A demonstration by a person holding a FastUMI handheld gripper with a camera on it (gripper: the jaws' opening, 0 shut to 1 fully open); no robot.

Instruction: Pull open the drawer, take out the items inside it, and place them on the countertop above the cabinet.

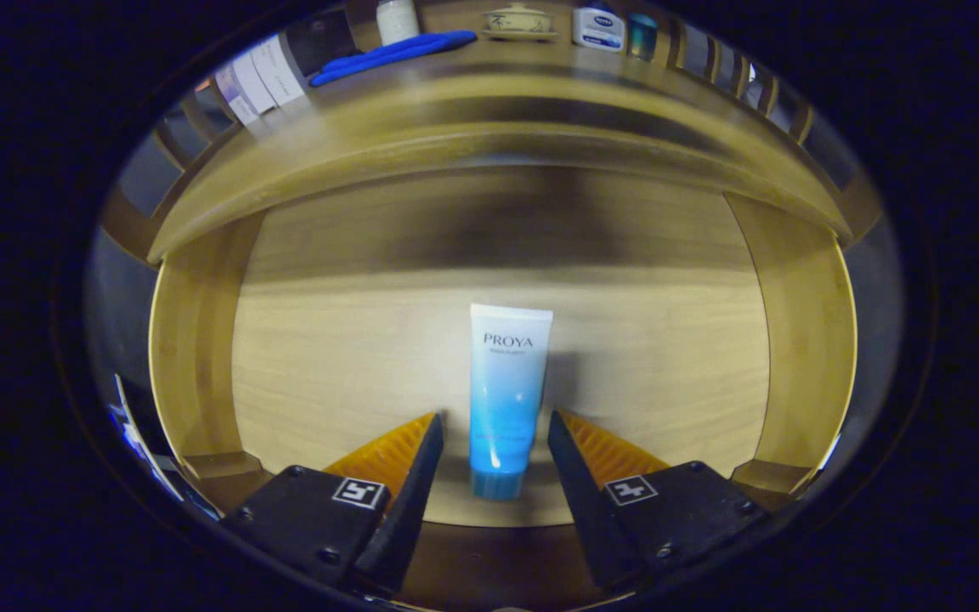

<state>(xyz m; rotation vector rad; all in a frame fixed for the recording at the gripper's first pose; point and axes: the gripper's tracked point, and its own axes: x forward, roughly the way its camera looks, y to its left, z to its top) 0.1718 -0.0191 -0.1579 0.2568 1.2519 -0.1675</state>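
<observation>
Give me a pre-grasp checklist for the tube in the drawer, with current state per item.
1. Drawer pulled open, inside reachable: ok.
2. Tube lined up with the gripper: ok, its cap end lies between the fingers, its body runs on beyond them.
3. Fingers open wider than the tube: ok, a gap shows on each side.
4. Fingers pressing on the tube: not ok, neither one touches it yet.
5. Depth, whether the fingertips are low enough to catch the tube on the drawer floor: cannot tell.
6. Room on the countertop for the tube: ok, bare wood shows in front of the blue object and the jars.
</observation>
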